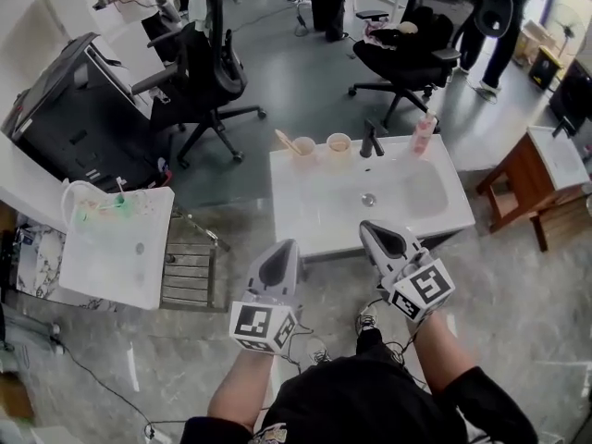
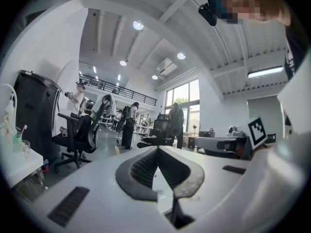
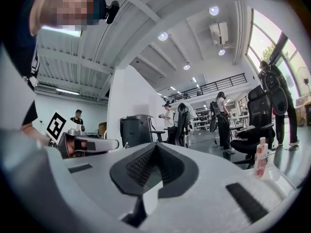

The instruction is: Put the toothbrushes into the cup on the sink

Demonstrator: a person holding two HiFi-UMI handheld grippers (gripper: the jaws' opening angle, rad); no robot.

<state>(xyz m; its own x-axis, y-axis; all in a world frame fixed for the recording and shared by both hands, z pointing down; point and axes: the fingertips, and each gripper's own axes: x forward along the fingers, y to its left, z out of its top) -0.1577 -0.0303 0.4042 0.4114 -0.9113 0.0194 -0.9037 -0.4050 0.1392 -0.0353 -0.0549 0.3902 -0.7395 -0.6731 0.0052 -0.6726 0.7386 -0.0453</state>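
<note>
A white sink (image 1: 435,213) stands in front of me in the head view. Two pale cups sit on its back rim, the left cup (image 1: 303,146) and the right cup (image 1: 339,142). A tan toothbrush (image 1: 284,138) leans out of the left cup. My left gripper (image 1: 290,244) and right gripper (image 1: 364,225) hover side by side over the sink's near edge, both shut and empty. In the left gripper view the left gripper (image 2: 158,150) has its jaws pressed together, and the right gripper (image 3: 155,146) looks the same in its own view.
A dark faucet (image 1: 372,141) and a pink bottle (image 1: 424,133), also seen as the pink bottle (image 3: 261,157), stand on the back rim. A second white sink (image 1: 111,271) is at the left, a wooden stool (image 1: 523,178) at the right, and office chairs (image 1: 199,77) with people behind.
</note>
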